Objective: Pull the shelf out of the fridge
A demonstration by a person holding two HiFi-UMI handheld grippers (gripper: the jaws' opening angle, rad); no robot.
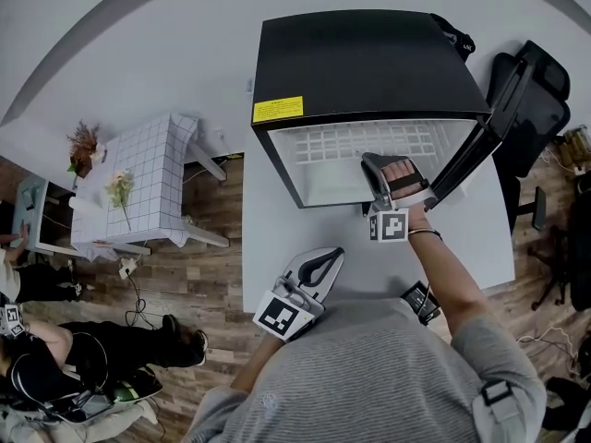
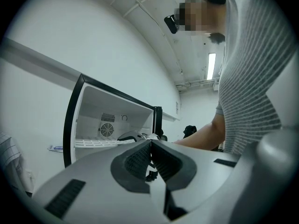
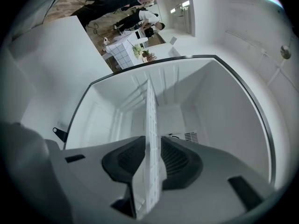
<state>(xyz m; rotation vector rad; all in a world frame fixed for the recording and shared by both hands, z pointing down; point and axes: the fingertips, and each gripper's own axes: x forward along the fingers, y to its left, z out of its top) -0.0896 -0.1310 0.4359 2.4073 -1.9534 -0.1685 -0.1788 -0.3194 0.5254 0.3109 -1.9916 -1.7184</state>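
A black mini fridge (image 1: 360, 58) stands open on a white table (image 1: 277, 247), its white wire shelf (image 1: 351, 143) lying level inside. My right gripper (image 1: 380, 169) reaches into the opening at the shelf's front edge. In the right gripper view the shelf (image 3: 151, 120) runs edge-on between the two jaws, and that gripper (image 3: 150, 160) is shut on it. My left gripper (image 1: 323, 264) hangs low near my body, well back from the fridge. Its pads meet with nothing between them (image 2: 150, 157). The left gripper view shows the shelf (image 2: 93, 143) from the side.
The fridge door (image 1: 466, 160) swings open to the right. A black office chair (image 1: 540, 100) stands behind it. At the left is a small table with a checked cloth (image 1: 152, 183) and flowers. A person (image 1: 55, 358) sits on the floor at the lower left.
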